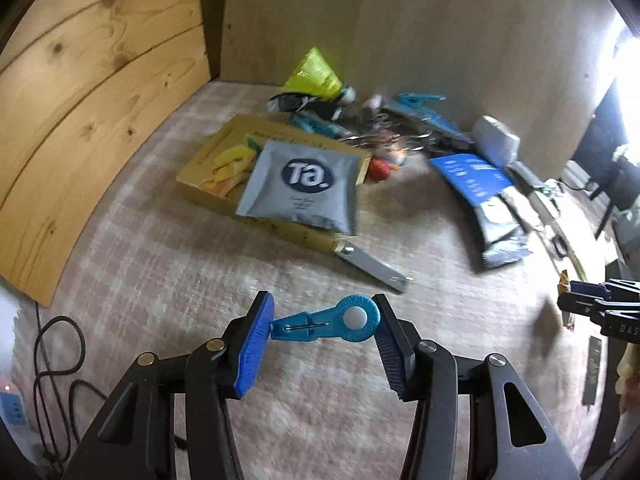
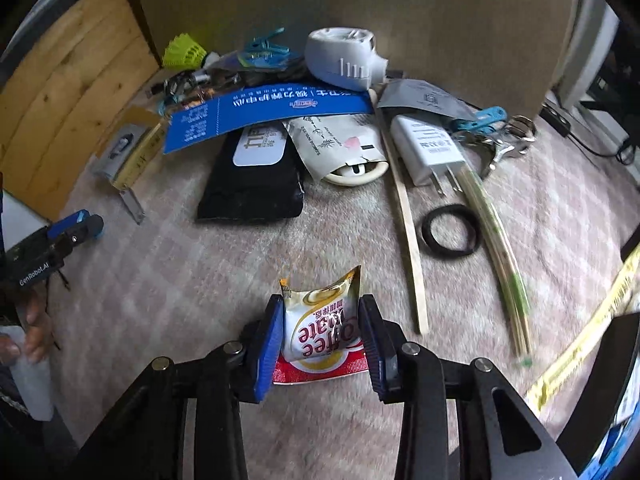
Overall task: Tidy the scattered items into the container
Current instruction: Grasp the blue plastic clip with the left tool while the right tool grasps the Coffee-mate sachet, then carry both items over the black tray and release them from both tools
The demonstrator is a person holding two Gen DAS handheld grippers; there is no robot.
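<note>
In the left wrist view my left gripper (image 1: 324, 309) is shut on a blue plastic clip (image 1: 352, 320) with a round white-centred head, held lengthwise between the pads above the carpet. In the right wrist view my right gripper (image 2: 322, 306) is shut on a coffee sachet (image 2: 320, 328), white and gold with a red bottom edge, its top sticking out past the fingertips. A flat yellow cardboard box (image 1: 208, 168) lies ahead of the left gripper with a grey packet (image 1: 300, 184) resting on it. The right gripper (image 1: 600, 304) also shows at the right edge of the left wrist view.
Items lie on the carpet by the wall: a black packet (image 2: 250, 184), blue card (image 2: 272, 112), white charger (image 2: 428, 148), black ring (image 2: 450, 230), wooden stick (image 2: 408, 232), white device (image 2: 344, 60) and yellow shuttlecock (image 2: 184, 54). A wooden panel (image 1: 80, 120) stands left. A cable (image 1: 52, 360) lies nearby.
</note>
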